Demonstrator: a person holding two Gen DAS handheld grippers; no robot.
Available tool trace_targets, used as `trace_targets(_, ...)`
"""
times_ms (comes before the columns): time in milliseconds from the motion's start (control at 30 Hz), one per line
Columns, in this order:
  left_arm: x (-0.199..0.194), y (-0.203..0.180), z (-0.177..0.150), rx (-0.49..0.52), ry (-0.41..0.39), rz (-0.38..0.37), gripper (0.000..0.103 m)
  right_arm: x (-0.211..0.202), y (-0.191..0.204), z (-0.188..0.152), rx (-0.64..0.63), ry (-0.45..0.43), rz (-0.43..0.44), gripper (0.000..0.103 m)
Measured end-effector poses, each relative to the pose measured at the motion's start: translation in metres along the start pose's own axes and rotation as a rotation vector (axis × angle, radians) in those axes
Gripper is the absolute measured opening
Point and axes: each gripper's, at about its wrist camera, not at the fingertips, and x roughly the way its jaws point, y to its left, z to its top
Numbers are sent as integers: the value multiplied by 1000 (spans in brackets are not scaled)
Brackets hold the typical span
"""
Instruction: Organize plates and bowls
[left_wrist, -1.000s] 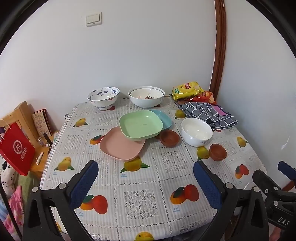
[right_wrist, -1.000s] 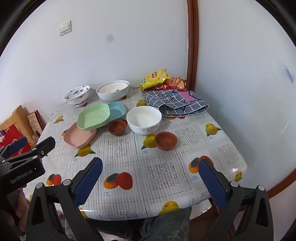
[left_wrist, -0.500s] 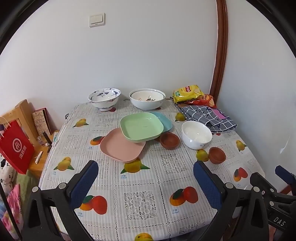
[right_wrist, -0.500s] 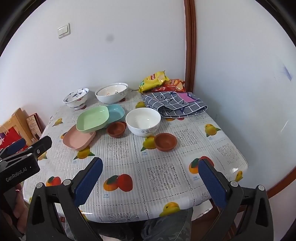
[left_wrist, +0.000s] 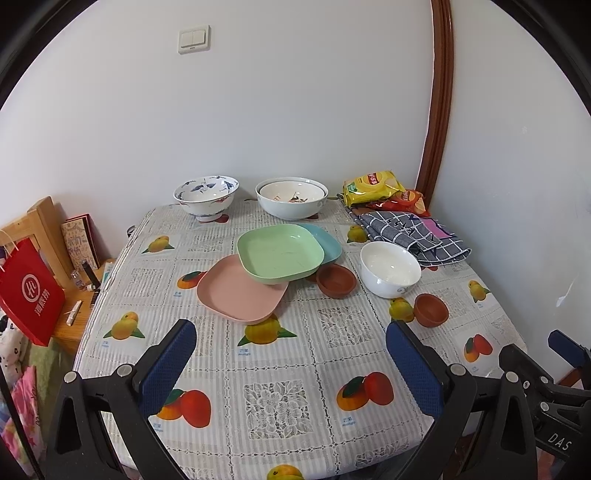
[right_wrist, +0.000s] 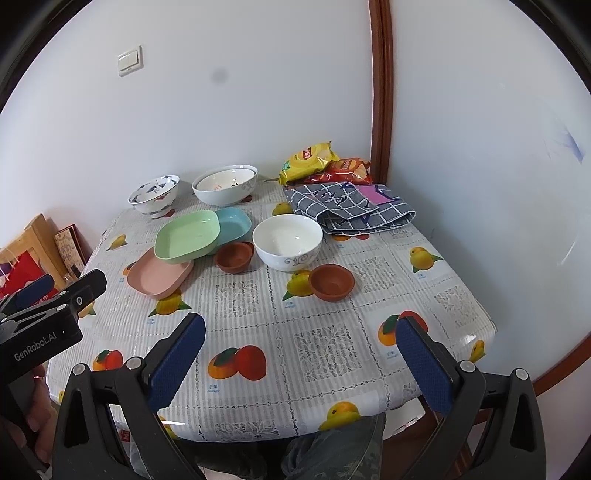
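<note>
Grippers: I hold the left gripper (left_wrist: 288, 365) and right gripper (right_wrist: 301, 363) released, empty, above the near table (left_wrist: 280, 398) edge. Mid-table, a green plate (left_wrist: 280, 253) overlaps pink plate (left_wrist: 236, 295) and blue plate (left_wrist: 327, 240); brown bowls (left_wrist: 336, 281) flank a white bowl (left_wrist: 390, 268). Farthest: two patterned bowls (left_wrist: 206, 195).

A fruit-printed tablecloth (left_wrist: 280, 354) carries a pink plate (left_wrist: 236, 295), green plate (left_wrist: 279, 253), blue plate (left_wrist: 327, 240), two brown bowls (left_wrist: 336, 280), a white bowl (left_wrist: 389, 267), a blue-patterned bowl (left_wrist: 205, 195) and a grey checked cloth (left_wrist: 410, 236).
</note>
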Motion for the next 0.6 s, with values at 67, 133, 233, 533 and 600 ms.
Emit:
trace_targets(67,1,0,0,2,-1,1,103,1,0,-1,-1,2,0,102)
trace_targets(133,0,0,-1,4,-6,2,103,2,1,-1,-4,4,-5,102)
trace_targets(233,1,1,-3,0,-8,-2,103,4,4,-2,-13,8,-12,102)
trace_targets(533,0,3,-5,-10,-14,7,103,4,5,-4,-11,7,-34,102)
trace_targets(600,-3,2,-5,-6,-23,5,103,2,5,-5,-8,-3,-36,102)
